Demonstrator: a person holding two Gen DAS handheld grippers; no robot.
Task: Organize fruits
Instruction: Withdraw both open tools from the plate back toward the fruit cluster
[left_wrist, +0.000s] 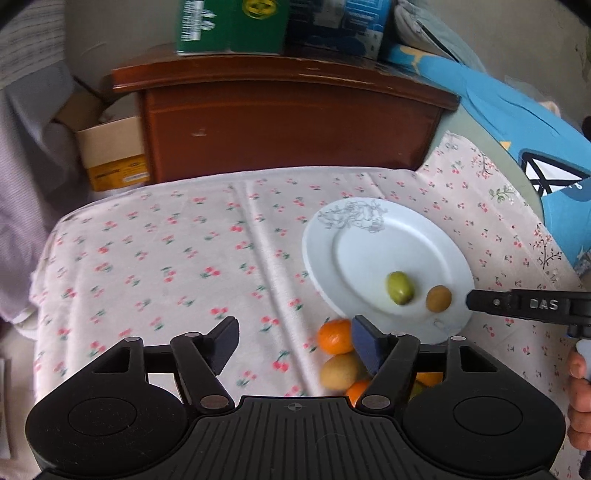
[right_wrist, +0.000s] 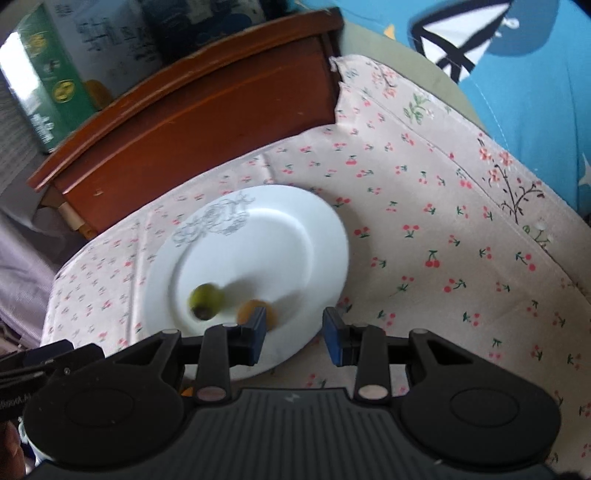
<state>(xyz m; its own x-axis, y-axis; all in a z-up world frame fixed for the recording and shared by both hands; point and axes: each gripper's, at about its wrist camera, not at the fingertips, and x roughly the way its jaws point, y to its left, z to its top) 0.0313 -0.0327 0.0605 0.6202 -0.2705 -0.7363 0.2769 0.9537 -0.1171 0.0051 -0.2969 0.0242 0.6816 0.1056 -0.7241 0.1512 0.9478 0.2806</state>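
I have both grippers hanging over the cherry-print tablecloth (left_wrist: 166, 258), angled down at the white plate (left_wrist: 369, 236). Two fruits sit on the plate's near side: a green one (left_wrist: 399, 288) and a brown one (left_wrist: 439, 298), close together but apart. The rest of the pile lies off the plate on the cloth, just beside its near rim: an orange (left_wrist: 334, 336), a yellowish-brown fruit (left_wrist: 340, 371) touching it, and more orange and green partly hidden under my left gripper (left_wrist: 293, 345).

The left gripper's jaws stand wide apart with nothing between them. The right gripper (right_wrist: 294, 338) hovers over the plate's near rim, its jaws open to a moderate gap and empty; the brown fruit shows just behind its left finger (right_wrist: 255, 332).

I judge the next step is fetching another fruit from the pile. To do it well, I would swing the left gripper toward the orange, centre it between the pads before lowering, and close gently, since round fruit rolls away from a one-sided touch. The neighbouring fruit touches it, so I would come in from the free side. I would set it on the plate's bare far half, away from the two already there.
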